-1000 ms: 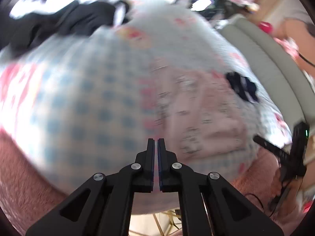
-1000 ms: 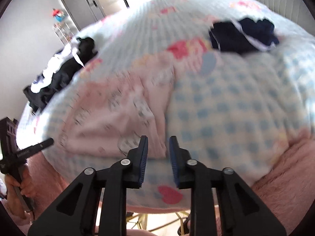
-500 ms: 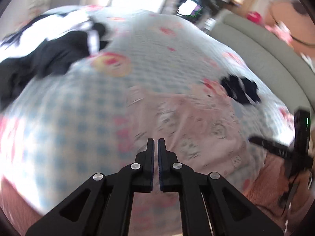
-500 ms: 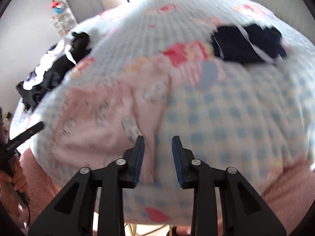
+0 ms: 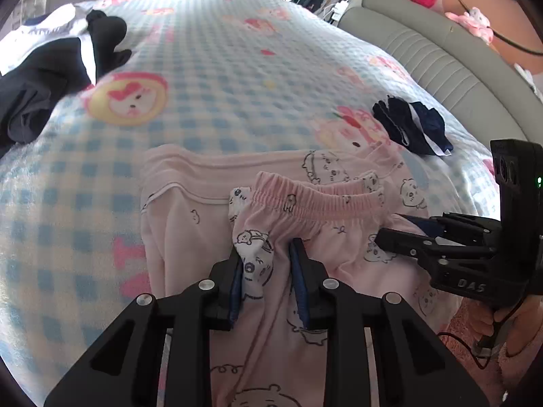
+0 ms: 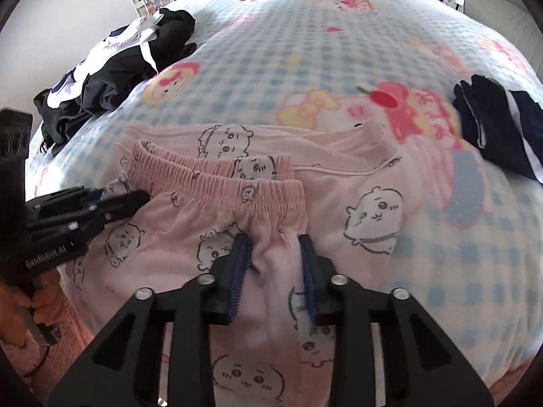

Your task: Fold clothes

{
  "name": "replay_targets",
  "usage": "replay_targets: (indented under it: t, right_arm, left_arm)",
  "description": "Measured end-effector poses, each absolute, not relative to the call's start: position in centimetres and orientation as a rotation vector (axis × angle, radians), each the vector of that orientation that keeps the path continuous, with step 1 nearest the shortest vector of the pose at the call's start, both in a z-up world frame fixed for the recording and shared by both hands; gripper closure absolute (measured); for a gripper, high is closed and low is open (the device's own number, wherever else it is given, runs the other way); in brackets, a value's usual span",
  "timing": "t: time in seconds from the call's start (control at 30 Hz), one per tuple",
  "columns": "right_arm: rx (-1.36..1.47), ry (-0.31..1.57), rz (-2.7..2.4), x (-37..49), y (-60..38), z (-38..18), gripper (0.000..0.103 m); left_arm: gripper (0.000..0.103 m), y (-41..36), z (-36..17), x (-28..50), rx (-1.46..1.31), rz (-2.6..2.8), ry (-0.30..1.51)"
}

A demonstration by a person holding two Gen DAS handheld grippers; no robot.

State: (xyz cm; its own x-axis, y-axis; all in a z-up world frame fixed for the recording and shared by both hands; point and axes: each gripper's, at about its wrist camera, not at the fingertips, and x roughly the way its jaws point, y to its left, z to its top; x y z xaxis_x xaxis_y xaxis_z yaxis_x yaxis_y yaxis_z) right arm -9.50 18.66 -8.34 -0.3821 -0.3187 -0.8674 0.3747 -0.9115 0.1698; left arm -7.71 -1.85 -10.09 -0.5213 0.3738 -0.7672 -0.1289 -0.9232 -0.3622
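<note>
Pink pyjama trousers with a gathered waistband lie flat on a pink pyjama top printed with cartoon animals. My left gripper is down on the trousers' left side just below the waistband. Its jaws are opening with a raised fold of fabric between them. My right gripper is down on the trousers' right side, its jaws also opening over a pucker of fabric. Each gripper shows in the other's view: the right gripper and the left gripper.
A blue checked blanket covers the bed. A black and white clothes pile lies far left, a navy garment to the right. A grey padded headboard runs behind. A hand holds the right gripper.
Both grippers came down from above the bed onto the pink trousers. The left jaws went from shut to open, the right jaws widened, and fabric now sits between both pairs.
</note>
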Motion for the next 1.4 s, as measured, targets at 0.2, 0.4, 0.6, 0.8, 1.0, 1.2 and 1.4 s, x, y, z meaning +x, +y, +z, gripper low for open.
replay_targets:
  t: [0.2, 0.4, 0.6, 0.8, 1.0, 1.2, 1.4]
  right_arm:
    - [1.38, 0.07, -2.372, -9.3, 18.5, -7.2, 0.094]
    - [1.126, 0.12, -2.477, -8.6, 17.2, -1.9, 0.095]
    - [1.449, 0.094, -2.479, -14.8, 18.0, -7.0, 0.077]
    - [1.322, -0.053, -2.508, -11.5, 20.4, -4.6, 0.075]
    - [1.353, -0.105, -2.376, -7.1, 19.7, -5.7, 0.066]
    - [1.499, 0.036, -2.48, -4.4, 20.3, -7.7, 0.079]
    - [1.393, 0.007, -2.54, -3.0, 20.2, -5.7, 0.061]
  left_arm:
    - [0.087, -2.4, -9.3, -7.8, -1.307, 2.454, -0.503]
    - [0.088, -2.0, -3.5, -7.7, -1.079, 2.565, -0.427]
    - [0.065, -2.4, -8.0, -11.3, -1.233, 2.624, -0.423]
    - [0.065, -2.1, -6.3, -5.6, -1.075, 2.72, -0.429]
    - [0.065, -1.5, -8.6, -2.5, -1.232, 2.703, -0.395]
    - [0.064, -5.7, -8.7, 0.9, -1.253, 2.746, -0.547]
    - [0.064, -7.0, -10.5, 2.3, -1.267, 2.59, -0.756]
